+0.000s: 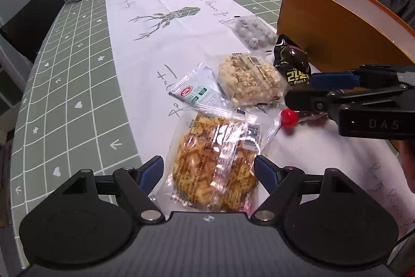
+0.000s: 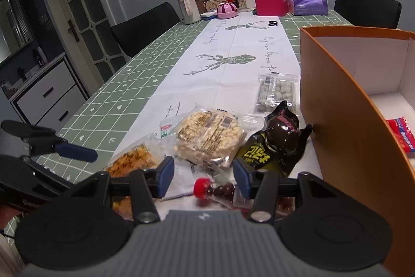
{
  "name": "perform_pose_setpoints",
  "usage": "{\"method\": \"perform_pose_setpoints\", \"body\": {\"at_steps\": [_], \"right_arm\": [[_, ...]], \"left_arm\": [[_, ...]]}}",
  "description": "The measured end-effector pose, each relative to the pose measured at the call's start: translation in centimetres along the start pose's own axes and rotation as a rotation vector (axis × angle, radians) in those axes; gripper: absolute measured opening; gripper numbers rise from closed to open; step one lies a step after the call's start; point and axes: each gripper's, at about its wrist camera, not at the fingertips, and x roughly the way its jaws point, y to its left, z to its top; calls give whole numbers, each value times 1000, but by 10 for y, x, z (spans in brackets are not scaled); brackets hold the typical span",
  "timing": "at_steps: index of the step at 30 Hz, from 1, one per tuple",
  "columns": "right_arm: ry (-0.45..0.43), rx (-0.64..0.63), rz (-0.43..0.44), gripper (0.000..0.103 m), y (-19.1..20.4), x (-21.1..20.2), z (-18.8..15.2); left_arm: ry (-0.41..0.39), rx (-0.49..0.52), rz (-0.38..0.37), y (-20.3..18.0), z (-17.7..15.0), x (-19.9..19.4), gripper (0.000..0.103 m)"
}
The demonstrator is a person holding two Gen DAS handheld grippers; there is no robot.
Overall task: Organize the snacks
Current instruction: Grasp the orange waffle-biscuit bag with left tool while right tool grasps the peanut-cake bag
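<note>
Left wrist view: the tall orange cardboard box (image 1: 334,25) hides its contents; the left gripper (image 1: 208,168) gapes around the clear packet of yellow-orange crackers (image 1: 215,162) on the white table runner (image 1: 155,48).

Right wrist view: the box (image 2: 345,105) holds a red packet (image 2: 402,134), cut off. The right gripper (image 2: 203,174) is parted over a red-capped bottle of dark candies (image 2: 220,192), seemingly untouched.

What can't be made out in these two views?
- Red-capped bottle: right wrist view, its lower part hidden behind the right claw; left wrist view shows only the cap.
- Orange box: contents mostly hidden by its near wall; a red packet is cut off by the frame edge.
- Orange snack bag: lower end hidden under the left claw body.
- Package print: too small to read.
</note>
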Motion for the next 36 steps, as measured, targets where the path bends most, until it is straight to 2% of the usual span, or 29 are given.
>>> {"method": "perform_pose_setpoints", "body": {"at_steps": [1, 3, 8, 10, 18, 21, 26, 32, 36], "right_arm": [[-8, 18, -2, 70, 0, 2, 2], [-19, 49, 1, 76, 2, 6, 7], [-5, 79, -8, 77, 8, 21, 15], [8, 92, -8, 80, 10, 29, 16], [51, 94, -60, 85, 15, 57, 17], [81, 118, -57, 85, 11, 67, 15], [68, 89, -61, 83, 14, 70, 12], [68, 83, -58, 78, 12, 68, 12], [55, 76, -57, 76, 12, 60, 15]], "left_arm": [[-5, -9, -7, 0, 1, 2, 93], [2, -23, -21, 1, 2, 6, 94], [23, -36, -46, 5, 1, 13, 100], [27, -42, -52, 5, 1, 16, 101], [28, -22, -9, -6, -1, 24, 103], [24, -42, -4, -5, -3, 26, 103], [17, -91, -6, -1, -4, 27, 103], [17, -124, 5, -4, -2, 22, 92], [15, -180, 14, -1, -2, 17, 86]]}}
